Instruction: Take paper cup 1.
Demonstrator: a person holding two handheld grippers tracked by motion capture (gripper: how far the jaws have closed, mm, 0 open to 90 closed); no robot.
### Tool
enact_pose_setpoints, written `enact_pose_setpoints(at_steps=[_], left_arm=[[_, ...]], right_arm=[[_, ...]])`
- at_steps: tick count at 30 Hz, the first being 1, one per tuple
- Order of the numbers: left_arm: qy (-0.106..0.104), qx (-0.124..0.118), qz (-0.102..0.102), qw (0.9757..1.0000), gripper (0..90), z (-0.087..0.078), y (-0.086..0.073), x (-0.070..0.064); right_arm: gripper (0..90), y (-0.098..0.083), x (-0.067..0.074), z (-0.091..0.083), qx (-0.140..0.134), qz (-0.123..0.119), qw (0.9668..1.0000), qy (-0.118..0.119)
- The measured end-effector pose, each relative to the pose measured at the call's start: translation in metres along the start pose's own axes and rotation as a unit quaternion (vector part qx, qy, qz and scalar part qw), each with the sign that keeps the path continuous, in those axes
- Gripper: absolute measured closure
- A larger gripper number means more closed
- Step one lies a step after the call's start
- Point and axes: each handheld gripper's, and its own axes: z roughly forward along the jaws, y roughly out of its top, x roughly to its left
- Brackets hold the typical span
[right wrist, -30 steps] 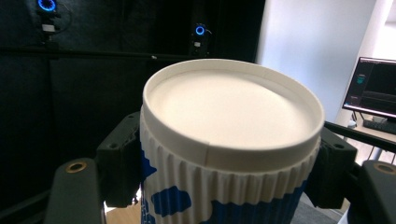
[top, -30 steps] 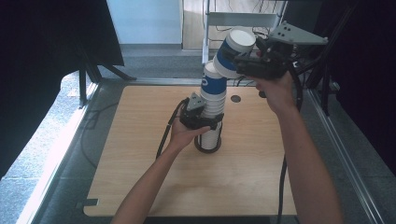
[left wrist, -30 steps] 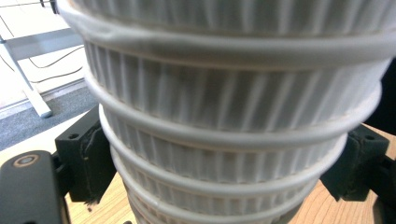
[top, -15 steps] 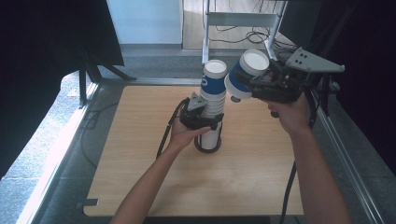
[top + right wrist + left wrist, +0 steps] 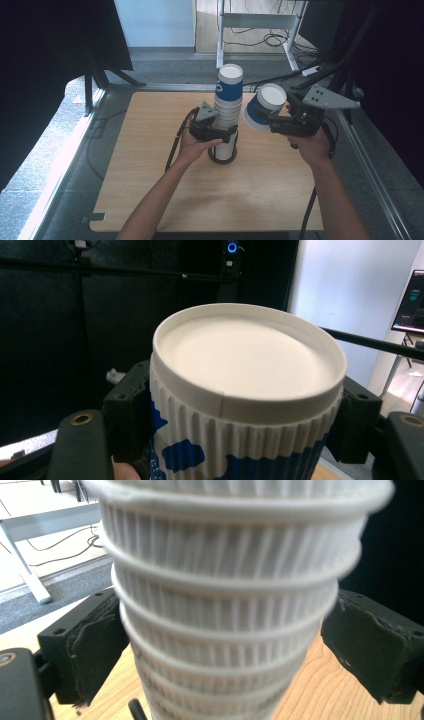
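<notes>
Now lower than before, right tool (image 5: 270, 120) clamped on single cup (image 5: 264, 107), ribbed white with blue, tilted beside stack (image 5: 228, 107). Left tool (image 5: 216, 131) just opened, apart around white ribbed stack upright on tabletop (image 5: 150, 165).

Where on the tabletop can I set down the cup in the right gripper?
The wooden tabletop is bare left of the cup stack, and across the near half toward the person. The strip right of the stack, under the held cup in the right gripper, is free. It is crowded at the stack base, around the left gripper.
</notes>
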Motion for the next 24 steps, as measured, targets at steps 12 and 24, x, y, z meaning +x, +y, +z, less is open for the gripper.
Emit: enact_pose_setpoints(at_steps=[12,24], left_arm=[[-0.010,-0.016,-0.009,0.9998,5.5,-0.026,-0.020,-0.002],[-0.011,-0.021,-0.022,0.9995,7.0,-0.054,-0.055,-0.003]], right_arm=[[27.5,-0.043,0.013,0.001,0.018,0.008,0.9998,0.011],[27.4,-0.087,0.028,0.008,0.041,0.021,0.9987,0.023]])
